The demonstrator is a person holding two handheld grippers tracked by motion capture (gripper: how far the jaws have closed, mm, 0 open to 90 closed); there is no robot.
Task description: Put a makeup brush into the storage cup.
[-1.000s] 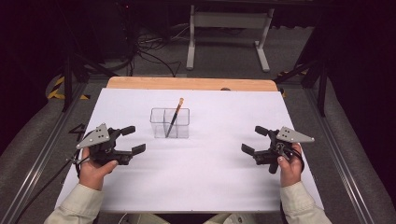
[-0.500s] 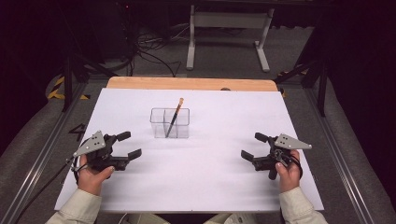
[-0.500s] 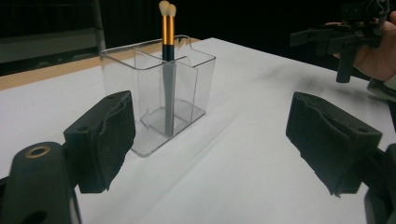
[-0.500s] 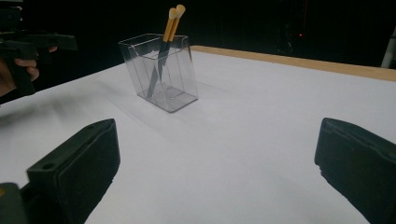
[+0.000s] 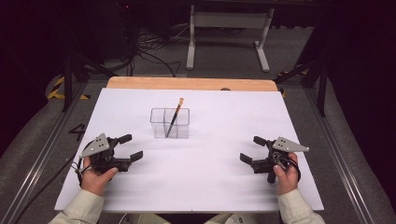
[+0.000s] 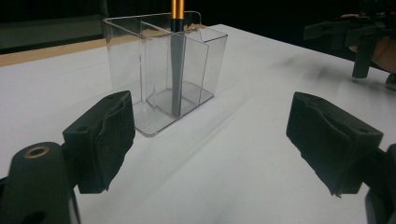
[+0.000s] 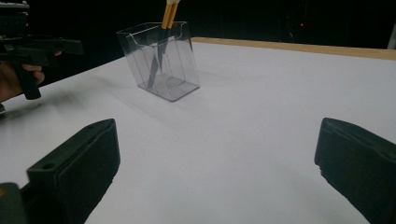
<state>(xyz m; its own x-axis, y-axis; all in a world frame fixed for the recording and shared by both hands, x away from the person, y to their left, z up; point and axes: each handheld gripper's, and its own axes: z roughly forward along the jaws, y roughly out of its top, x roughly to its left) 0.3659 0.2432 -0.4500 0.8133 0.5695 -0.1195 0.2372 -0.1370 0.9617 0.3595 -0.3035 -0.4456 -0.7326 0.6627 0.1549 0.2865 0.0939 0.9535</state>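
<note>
While both the left gripper (image 5: 128, 147) and right gripper (image 5: 252, 149) sit wide open and empty on the white worktop (image 5: 210, 186), the orange-handled brush (image 5: 174, 118) leans inside the clear plastic holder (image 5: 170, 123).

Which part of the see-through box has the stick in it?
The middle compartment of the clear plastic box holds the dark, orange-topped stick, leaning; the compartments on either side are empty.

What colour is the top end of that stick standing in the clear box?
Orange-gold top on the stick, grey below, inside the clear box; the left gripper view shows it best.
</note>
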